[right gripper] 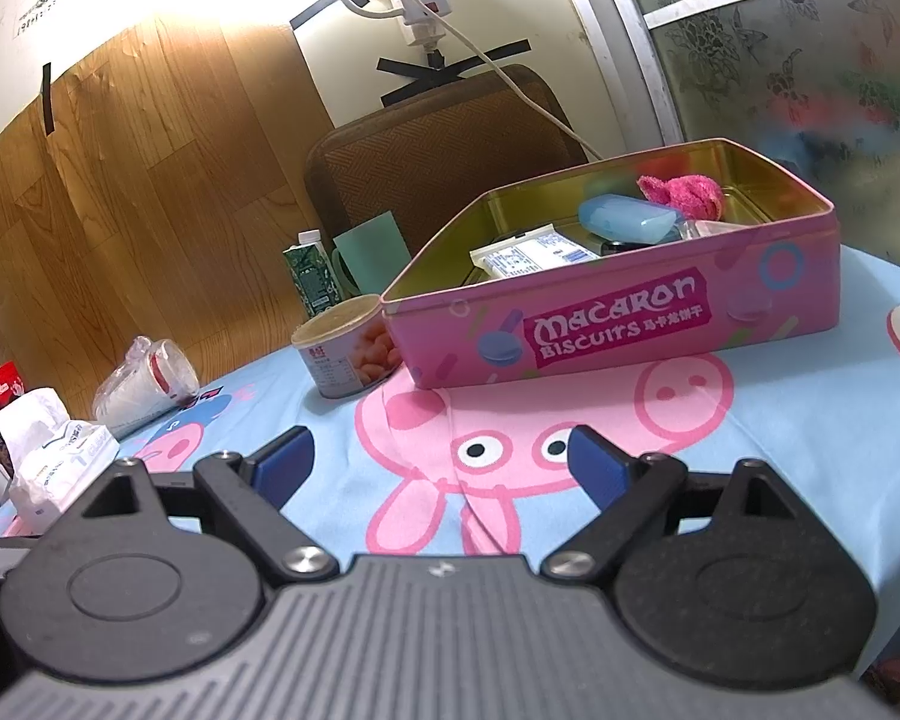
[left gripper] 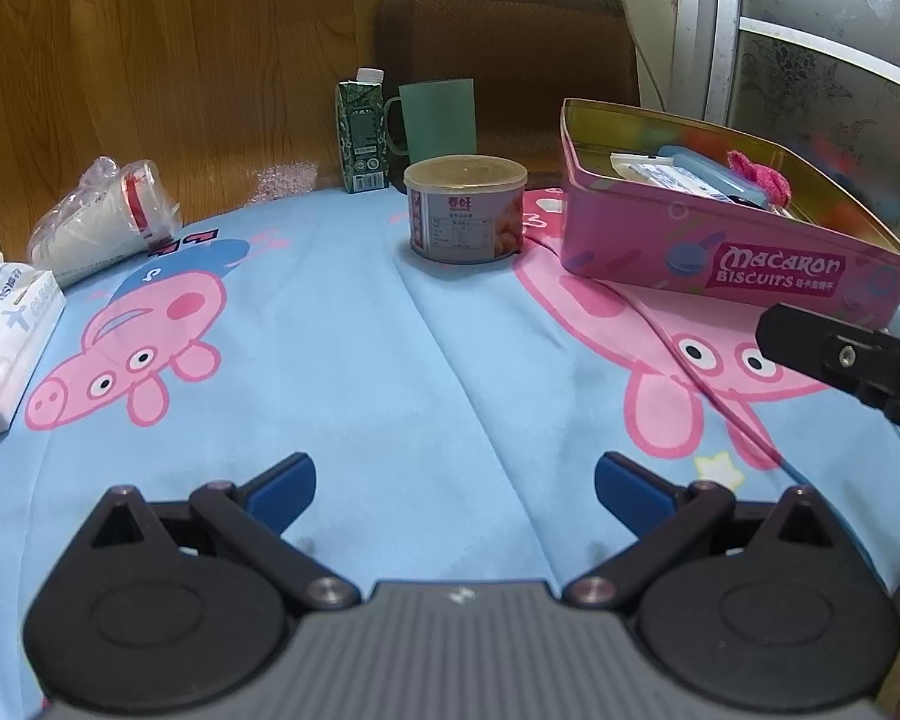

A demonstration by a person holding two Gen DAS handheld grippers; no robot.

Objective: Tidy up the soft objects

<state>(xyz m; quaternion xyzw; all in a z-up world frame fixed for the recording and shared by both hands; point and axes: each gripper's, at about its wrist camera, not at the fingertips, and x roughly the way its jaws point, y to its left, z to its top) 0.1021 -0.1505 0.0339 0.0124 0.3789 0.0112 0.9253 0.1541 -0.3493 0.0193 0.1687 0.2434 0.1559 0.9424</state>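
Left gripper (left gripper: 455, 489): low centre of the left wrist view, blue-padded fingers (left gripper: 282, 489) spread wide with nothing between them, hanging over bare cloth.
Right gripper (right gripper: 441, 465): low centre of the right wrist view, fingers (right gripper: 594, 468) likewise spread apart and empty; a black part of it pokes in at the right edge of the left wrist view, just below the tin.
Worktop (left gripper: 354, 360): covered by a light blue cloth printed with pink cartoon pigs (creased down the middle).
Biscuit tin (right gripper: 618, 324): pink, open, lid off, marked "Macaron Biscuits", sitting right of centre in the right wrist view and at the upper right of the left wrist view.
Pink fluffy cloth (right gripper: 684, 192): the soft thing, lying inside the tin at its far right corner.
Other contents: a blue case (right gripper: 627, 219) and a white packet (right gripper: 531, 258) lie in the tin beside the cloth.
Can (left gripper: 465, 210): small, round, just left of the tin, upright.
Carton (left gripper: 360, 132): green, white-capped, behind the can, next to a green mug (left gripper: 438, 114).
Paper cups (left gripper: 102, 222): a bagged stack on its side, left of frame.
Tissue pack (left gripper: 6, 330): far left edge, tissue sticking out.
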